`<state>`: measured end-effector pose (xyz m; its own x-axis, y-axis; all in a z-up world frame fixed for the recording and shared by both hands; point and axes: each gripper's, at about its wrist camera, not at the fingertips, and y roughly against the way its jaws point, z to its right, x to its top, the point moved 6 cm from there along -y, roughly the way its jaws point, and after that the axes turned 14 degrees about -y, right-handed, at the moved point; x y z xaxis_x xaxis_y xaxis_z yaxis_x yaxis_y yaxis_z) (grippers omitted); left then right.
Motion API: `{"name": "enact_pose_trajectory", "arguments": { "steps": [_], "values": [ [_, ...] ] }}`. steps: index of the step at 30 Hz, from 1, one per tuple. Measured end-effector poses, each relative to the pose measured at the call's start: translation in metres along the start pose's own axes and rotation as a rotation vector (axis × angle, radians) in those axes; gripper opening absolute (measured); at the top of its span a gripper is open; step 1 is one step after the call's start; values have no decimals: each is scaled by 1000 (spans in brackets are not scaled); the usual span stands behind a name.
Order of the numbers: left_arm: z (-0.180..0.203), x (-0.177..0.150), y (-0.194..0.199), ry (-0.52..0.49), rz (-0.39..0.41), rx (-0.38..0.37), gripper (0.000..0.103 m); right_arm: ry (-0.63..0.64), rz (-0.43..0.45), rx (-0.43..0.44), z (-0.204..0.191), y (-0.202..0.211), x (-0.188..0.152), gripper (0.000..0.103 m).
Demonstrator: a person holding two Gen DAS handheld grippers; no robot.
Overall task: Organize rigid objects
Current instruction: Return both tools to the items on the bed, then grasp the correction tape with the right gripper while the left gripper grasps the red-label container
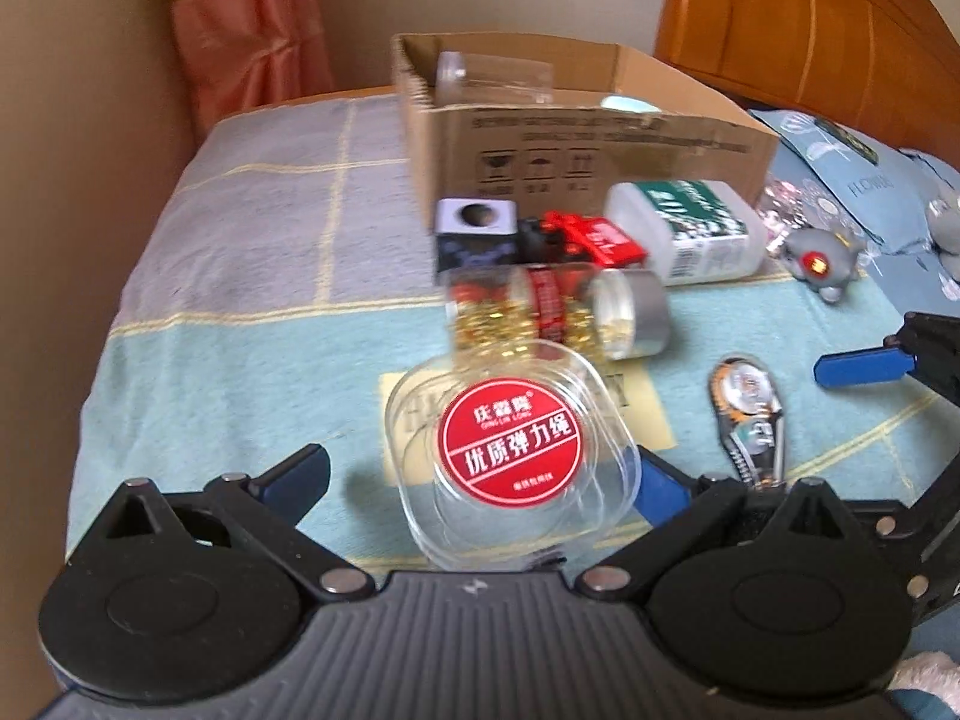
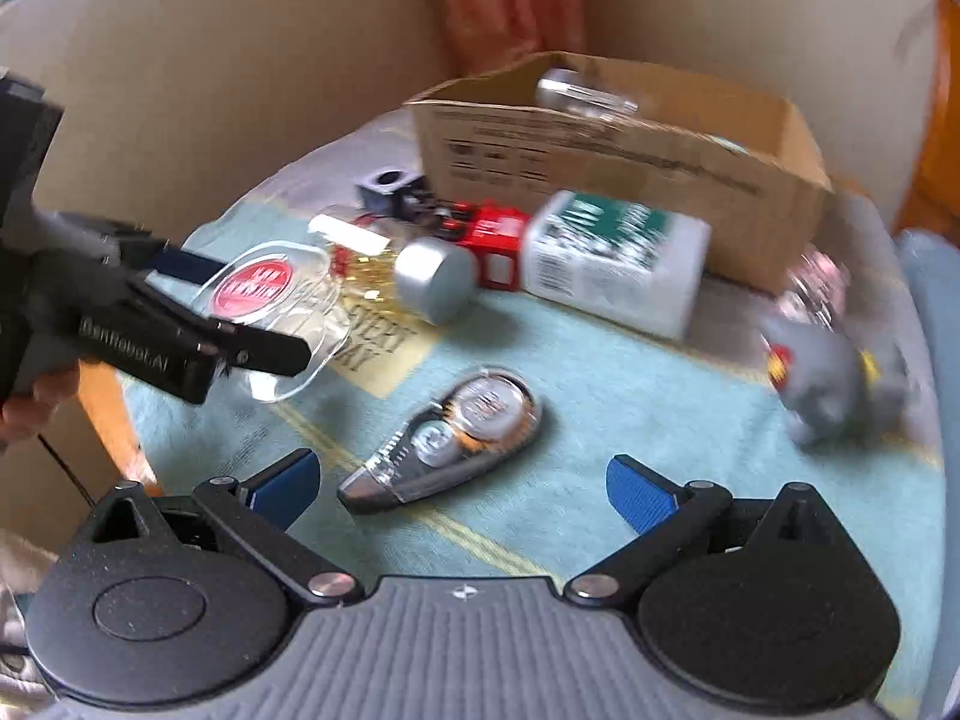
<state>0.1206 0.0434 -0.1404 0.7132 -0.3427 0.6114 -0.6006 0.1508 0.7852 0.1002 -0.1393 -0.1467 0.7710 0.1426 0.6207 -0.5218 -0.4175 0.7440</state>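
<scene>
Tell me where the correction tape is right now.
The correction tape lies on the blanket between the right gripper's open fingers, nearer than the white bottle.

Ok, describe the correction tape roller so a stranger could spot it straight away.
Start at the cardboard box on the blanket. Come toward the cameras, past the white bottle lying in front of it. The correction tape dispenser lies alone there: teardrop-shaped, see-through, with reels showing inside.

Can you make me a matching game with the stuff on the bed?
Things:
1. clear case with red label
2. correction tape
3. white bottle
4. clear jar

Places:
A. inside the cardboard box
B. lying in front of the box
C. in the left gripper
D. ahead of the open right gripper

Pairs: 1-C, 2-D, 3-B, 4-A
</scene>
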Motion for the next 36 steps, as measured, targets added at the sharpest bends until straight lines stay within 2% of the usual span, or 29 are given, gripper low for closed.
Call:
{"name": "enact_pose_trajectory", "arguments": {
  "steps": [6, 11, 21, 28, 36],
  "values": [
    [-15, -11, 3, 54, 4, -7, 102, 108, 8, 5, -12, -16, 20, 103],
    [-20, -15, 4, 81, 8, -3, 102, 110, -56, 42, -15, -36, 30, 103],
    [-25, -21, 2, 55, -5, 49, 102, 193, -139, 45, -31, -16, -6, 103],
    [-18, -20, -1, 5, 1, 64, 102, 211, -101, 22, -30, -18, -4, 103],
    [-12, -14, -8, -4, 22, 55, 102, 157, -41, -9, -18, -22, 3, 103]
  ]
}}
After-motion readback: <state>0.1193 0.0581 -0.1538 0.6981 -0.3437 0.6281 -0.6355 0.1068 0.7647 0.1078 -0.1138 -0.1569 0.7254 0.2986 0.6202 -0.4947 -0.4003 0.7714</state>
